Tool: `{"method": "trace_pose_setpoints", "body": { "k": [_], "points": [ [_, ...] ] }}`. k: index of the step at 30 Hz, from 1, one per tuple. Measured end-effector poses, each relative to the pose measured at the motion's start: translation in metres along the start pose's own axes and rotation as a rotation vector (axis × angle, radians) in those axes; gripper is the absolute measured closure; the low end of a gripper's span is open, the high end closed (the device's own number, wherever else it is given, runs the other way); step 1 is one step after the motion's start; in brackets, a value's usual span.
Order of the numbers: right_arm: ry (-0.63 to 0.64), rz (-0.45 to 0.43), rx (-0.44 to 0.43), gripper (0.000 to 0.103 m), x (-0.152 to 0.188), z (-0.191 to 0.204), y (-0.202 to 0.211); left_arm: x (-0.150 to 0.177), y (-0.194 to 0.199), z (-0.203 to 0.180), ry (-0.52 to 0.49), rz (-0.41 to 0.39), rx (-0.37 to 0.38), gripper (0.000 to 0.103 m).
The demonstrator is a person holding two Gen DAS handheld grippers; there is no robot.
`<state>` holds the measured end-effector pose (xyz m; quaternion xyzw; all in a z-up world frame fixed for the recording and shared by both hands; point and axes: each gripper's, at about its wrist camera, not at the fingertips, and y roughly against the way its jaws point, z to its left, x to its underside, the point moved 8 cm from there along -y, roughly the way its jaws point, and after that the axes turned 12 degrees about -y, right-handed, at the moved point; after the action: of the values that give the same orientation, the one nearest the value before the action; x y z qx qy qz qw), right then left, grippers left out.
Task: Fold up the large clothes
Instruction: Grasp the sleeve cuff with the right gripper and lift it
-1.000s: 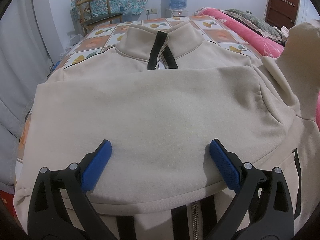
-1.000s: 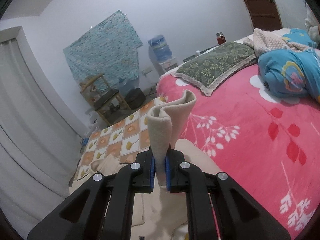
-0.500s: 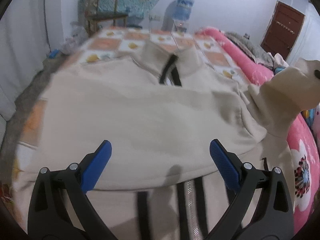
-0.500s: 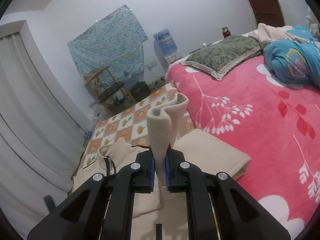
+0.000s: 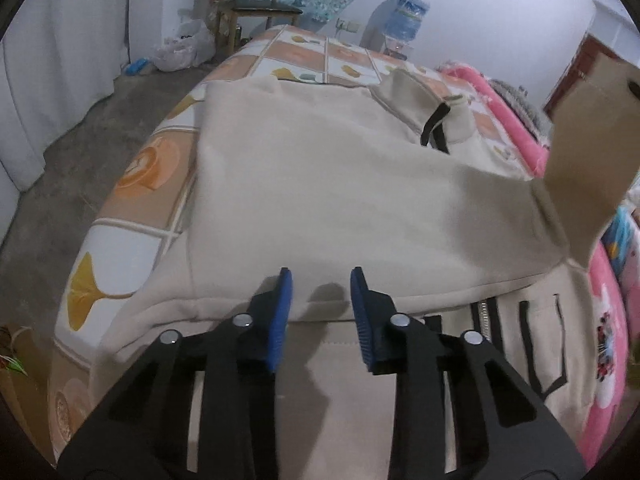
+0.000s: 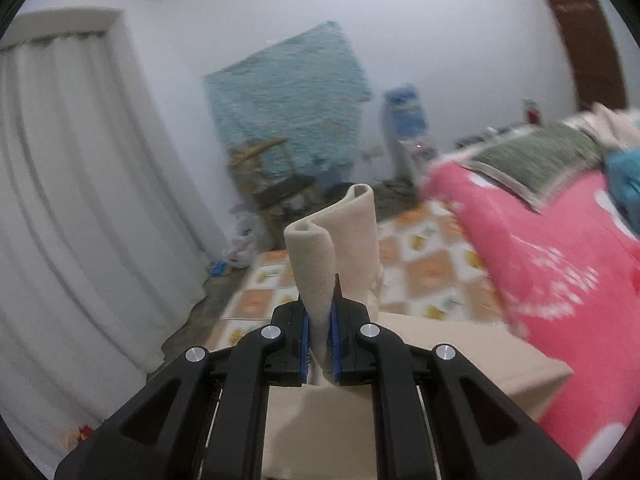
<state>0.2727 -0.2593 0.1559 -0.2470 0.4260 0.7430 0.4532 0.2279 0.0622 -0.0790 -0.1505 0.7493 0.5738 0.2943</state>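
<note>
One jacket (image 5: 320, 184), two tongs (image 5: 320, 292), one chair (image 5: 256, 4)

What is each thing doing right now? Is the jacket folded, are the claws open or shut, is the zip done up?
Jacket: spread flat on the bed, one sleeve folded across its front.
Other sleeve: lifted up, pinched in the right claw.
Zip: closed where it shows below the fold.
Left claw: closing, nothing between its pads, just above the jacket.
Right claw: shut on the sleeve.
Door: too far at the edge to tell.
</note>
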Motion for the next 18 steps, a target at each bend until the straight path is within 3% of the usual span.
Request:
{"method": "trace_pose_setpoints", "body": {
  "k": [6, 8, 10, 11, 13, 15, 18],
  "points": [
    [0.209, 0.099, -0.126, 0.094, 0.072, 0.098, -0.056, 0.0, 0.03, 0.007, 0.005, -0.053, 0.042, 0.075],
    [0.279, 0.216, -0.163, 0.093, 0.118, 0.116, -0.082, -0.001, 0.039, 0.011, 0.017, -0.07, 0.071, 0.075],
    [0.368, 0.412, -0.175, 0.072, 0.179, 0.122, -0.113, -0.003, 0.044, 0.015, 0.025, -0.079, 0.087, 0.075],
    [0.397, 0.483, -0.167, 0.05, 0.198, 0.122, -0.122, -0.005, 0.045, 0.016, 0.026, -0.081, 0.098, 0.075],
    [0.471, 0.615, -0.126, 0.045, 0.239, 0.111, -0.134, -0.009, 0.042, 0.015, 0.03, -0.074, 0.118, 0.075],
    [0.517, 0.627, -0.096, 0.044, 0.25, 0.099, -0.13, -0.012, 0.039, 0.014, 0.03, -0.071, 0.133, 0.075],
    [0.475, 0.599, -0.079, 0.034, 0.232, 0.07, -0.112, -0.024, 0.028, 0.01, 0.023, -0.059, 0.144, 0.074]
  ]
}}
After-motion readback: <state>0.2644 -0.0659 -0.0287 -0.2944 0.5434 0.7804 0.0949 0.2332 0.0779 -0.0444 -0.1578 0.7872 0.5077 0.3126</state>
